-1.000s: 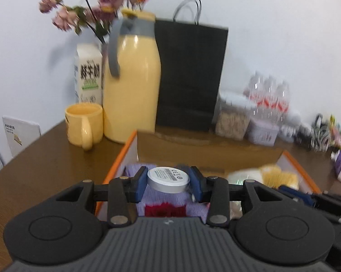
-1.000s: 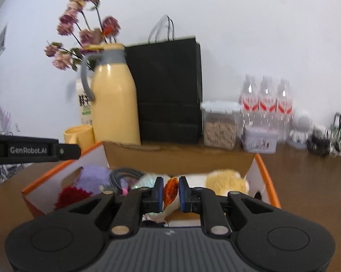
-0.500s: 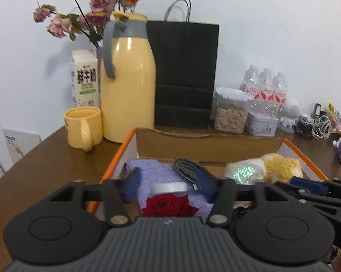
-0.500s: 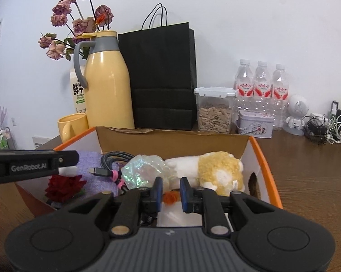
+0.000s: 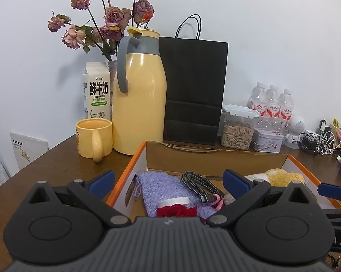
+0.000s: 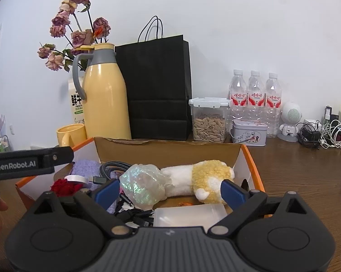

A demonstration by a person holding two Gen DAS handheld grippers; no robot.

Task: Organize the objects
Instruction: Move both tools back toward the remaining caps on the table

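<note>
An open cardboard box with orange edges (image 5: 137,158) (image 6: 253,165) sits on the brown table. In it lie a purple cloth (image 5: 161,187), a red rose (image 5: 177,210) (image 6: 65,187), a small white round tin (image 5: 173,201) (image 6: 76,178), a braided cable (image 5: 199,184), a glittery clear pouch (image 6: 143,183), a white-and-yellow plush toy (image 6: 202,179), a small orange item (image 6: 185,203) and a clear flat case (image 6: 188,215). My left gripper (image 5: 169,180) is open and empty above the box's left part. My right gripper (image 6: 170,190) is open and empty above the plush and pouch.
Behind the box stand a yellow mug (image 5: 94,139), a yellow thermos jug (image 5: 139,95), a milk carton (image 5: 96,88), dried roses (image 5: 106,22), a black paper bag (image 5: 193,90), a seed jar (image 6: 209,122), a tin (image 6: 249,132), water bottles (image 6: 254,95) and tangled chargers (image 6: 322,133).
My left gripper let go of the white tin, which now lies by the rose, then opened wide and drew back. My right gripper released the small orange item into the box and opened.
</note>
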